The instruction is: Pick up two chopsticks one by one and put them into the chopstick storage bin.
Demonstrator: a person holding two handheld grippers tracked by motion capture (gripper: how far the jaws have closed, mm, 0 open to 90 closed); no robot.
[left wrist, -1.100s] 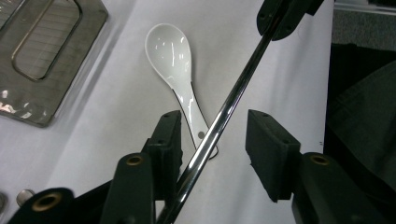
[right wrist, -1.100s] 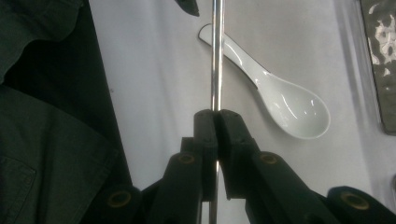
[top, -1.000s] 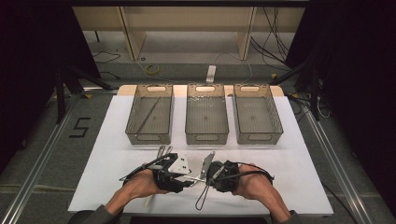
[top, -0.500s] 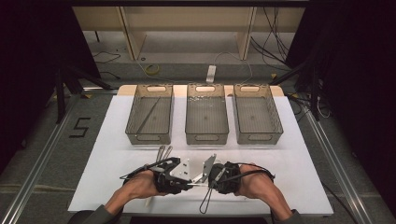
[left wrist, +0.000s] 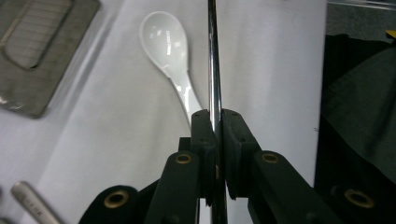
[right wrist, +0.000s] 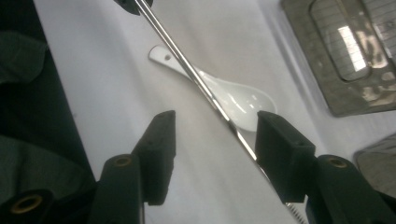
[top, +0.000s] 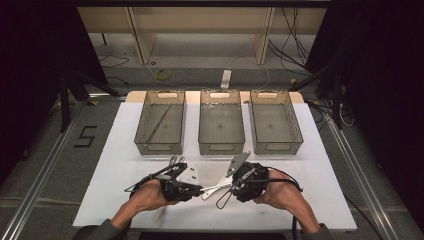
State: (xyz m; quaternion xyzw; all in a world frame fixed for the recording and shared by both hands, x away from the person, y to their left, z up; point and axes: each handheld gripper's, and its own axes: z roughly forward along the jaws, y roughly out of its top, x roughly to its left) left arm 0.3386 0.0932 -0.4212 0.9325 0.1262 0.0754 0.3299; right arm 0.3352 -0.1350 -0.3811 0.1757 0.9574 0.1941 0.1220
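A thin steel utensil handle (left wrist: 212, 56) runs between my two grippers, low over the front of the white table. My left gripper (left wrist: 215, 114) is shut on it, the pads pressed against the metal. My right gripper (right wrist: 215, 119) is open. Its jaws have just been opening, and the steel handle (right wrist: 177, 53) passes between them with clear gaps on both sides. A white ceramic spoon (left wrist: 166, 39) lies on the table under the handle, bowl up. From the high view, the left gripper (top: 197, 190) and right gripper (top: 232, 187) face each other tip to tip.
Three grey mesh baskets stand in a row behind the hands: the left basket (top: 160, 148) holds a long thin stick, beside it the middle basket (top: 221, 148) and the right basket (top: 277, 148). Another metal handle (left wrist: 28, 200) lies near the left gripper. The table's front edge is close to the forearms.
The left jaws have closed onto the steel handle. The right jaws have parted from it, and the right hand has drawn slightly to the right.
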